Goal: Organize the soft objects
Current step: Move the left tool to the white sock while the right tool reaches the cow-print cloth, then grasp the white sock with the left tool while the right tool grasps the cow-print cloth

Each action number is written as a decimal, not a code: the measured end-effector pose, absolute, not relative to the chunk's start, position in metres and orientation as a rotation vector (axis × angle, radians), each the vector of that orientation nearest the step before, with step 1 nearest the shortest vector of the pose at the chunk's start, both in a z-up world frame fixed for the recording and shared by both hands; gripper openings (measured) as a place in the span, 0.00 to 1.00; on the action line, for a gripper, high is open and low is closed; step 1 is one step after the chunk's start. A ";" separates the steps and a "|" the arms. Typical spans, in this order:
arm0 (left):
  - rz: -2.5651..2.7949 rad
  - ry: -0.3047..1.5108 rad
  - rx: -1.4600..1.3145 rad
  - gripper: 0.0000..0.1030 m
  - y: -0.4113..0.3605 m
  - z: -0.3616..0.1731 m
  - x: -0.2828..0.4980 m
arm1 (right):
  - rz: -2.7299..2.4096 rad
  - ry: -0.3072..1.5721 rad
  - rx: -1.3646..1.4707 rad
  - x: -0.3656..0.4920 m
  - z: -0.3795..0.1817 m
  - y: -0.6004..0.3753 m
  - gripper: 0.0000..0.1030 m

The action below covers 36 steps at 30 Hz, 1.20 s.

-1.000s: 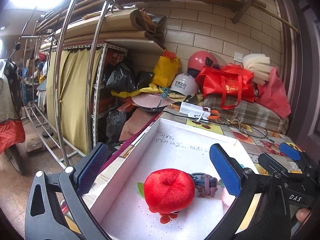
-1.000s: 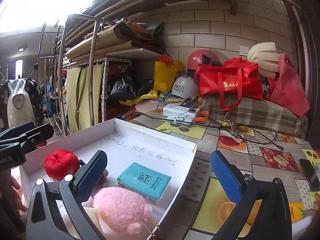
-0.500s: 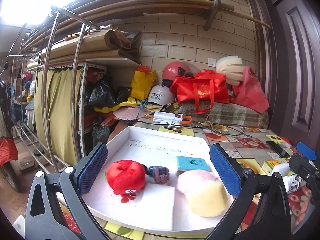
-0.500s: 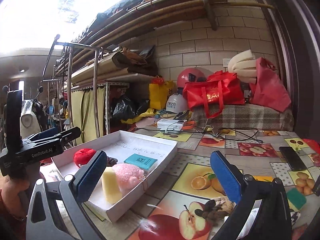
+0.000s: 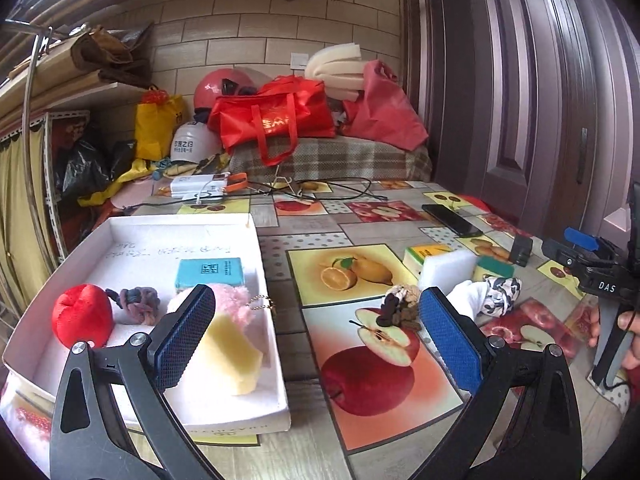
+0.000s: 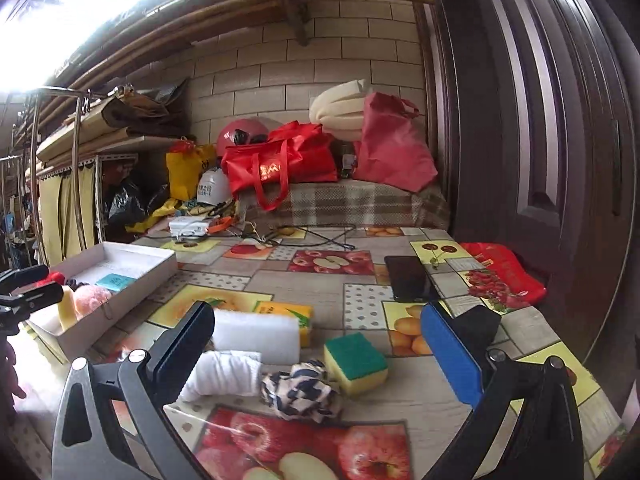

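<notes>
A white box (image 5: 132, 228) at the table's left holds a red plush apple (image 5: 82, 316), a knotted hair tie (image 5: 138, 304), a teal tissue pack (image 5: 210, 273), a pink pompom (image 5: 236, 306) and a yellow sponge (image 5: 230, 354). My left gripper (image 5: 316, 338) is open and empty above the box's right edge. My right gripper (image 6: 320, 354) is open and empty over loose items: a white foam block (image 6: 256, 336), a white rolled cloth (image 6: 224, 374), a black-and-white scrunchie (image 6: 302, 394) and a green-yellow sponge (image 6: 354, 362). A brown scrunchie (image 5: 402, 306) lies between box and foam.
A black phone (image 6: 412, 278), a small black box (image 6: 478, 326) and a yellow tissue pack (image 6: 286, 312) lie on the fruit-print tablecloth (image 6: 320, 272). Cables, a power strip (image 5: 200, 188), red bags and helmets crowd the back. A dark door (image 6: 540, 120) stands at the right.
Both grippers have swung to the right, away from the box. The right gripper now looks over the loose items on the cloth; both stay open and empty.
</notes>
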State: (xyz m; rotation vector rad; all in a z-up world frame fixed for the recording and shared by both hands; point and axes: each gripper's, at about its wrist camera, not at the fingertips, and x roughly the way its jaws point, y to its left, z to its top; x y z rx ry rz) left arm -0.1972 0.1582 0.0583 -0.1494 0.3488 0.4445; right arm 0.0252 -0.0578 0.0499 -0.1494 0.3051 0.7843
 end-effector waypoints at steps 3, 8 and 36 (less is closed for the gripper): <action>0.363 0.414 -0.129 1.00 0.149 0.054 -0.181 | 0.835 0.499 -0.103 0.056 0.037 -0.071 1.00; 0.243 0.530 -0.028 1.00 0.115 0.047 -0.145 | 0.866 0.630 -0.048 0.073 0.025 -0.074 1.00; 0.188 0.612 -0.034 1.00 0.103 0.039 -0.083 | 0.984 0.772 -0.303 0.080 0.005 -0.016 0.43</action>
